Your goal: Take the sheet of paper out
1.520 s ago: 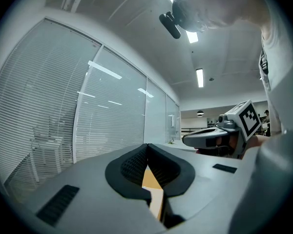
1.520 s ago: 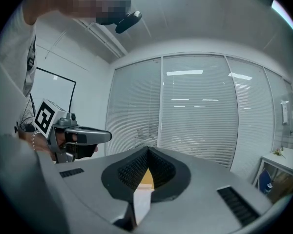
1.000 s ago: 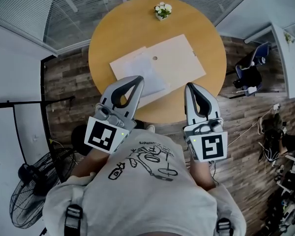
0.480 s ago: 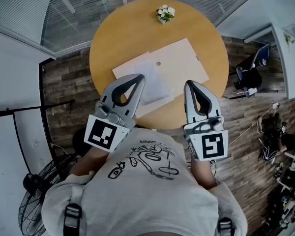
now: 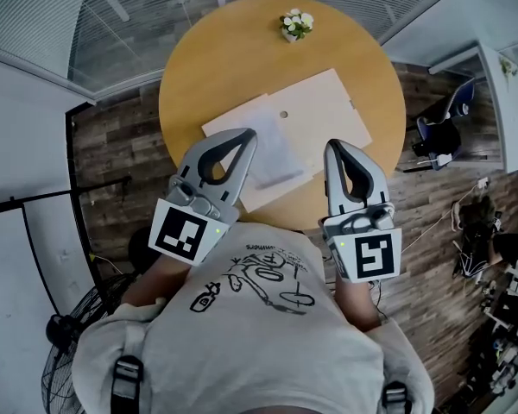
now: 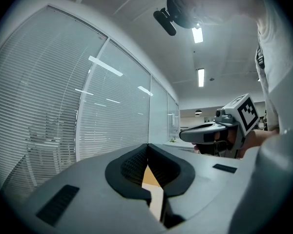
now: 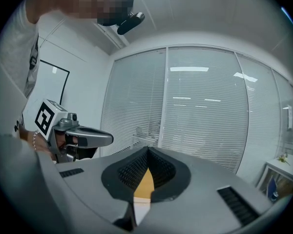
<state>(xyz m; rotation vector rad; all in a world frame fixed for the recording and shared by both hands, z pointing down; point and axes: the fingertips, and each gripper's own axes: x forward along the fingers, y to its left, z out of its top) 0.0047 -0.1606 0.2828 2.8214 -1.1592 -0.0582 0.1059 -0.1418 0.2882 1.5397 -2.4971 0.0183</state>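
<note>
At the left of the near edge of the round table (image 5: pixel 198 67), the left gripper (image 5: pixel 247 134) is held with its jaws pressed together tip to tip; nothing is seen between them in the left gripper view (image 6: pixel 147 145), only a slit of tabletop below the pads. Just past its tip, the white sheet of paper (image 5: pixel 242 121) is seen lying flat near the middle of the table, overlapping the left part of a flat beige folder (image 5: pixel 328 110) and sticking out beyond the folder's left edge. Whether the sheet is tucked inside cannot be told. A small pot of white flowers (image 5: pixel 295 24) is set at the far edge. At the right, the right gripper (image 5: pixel 332 148) is likewise closed on nothing (image 7: pixel 147 150), beside the folder's near right corner.
</note>
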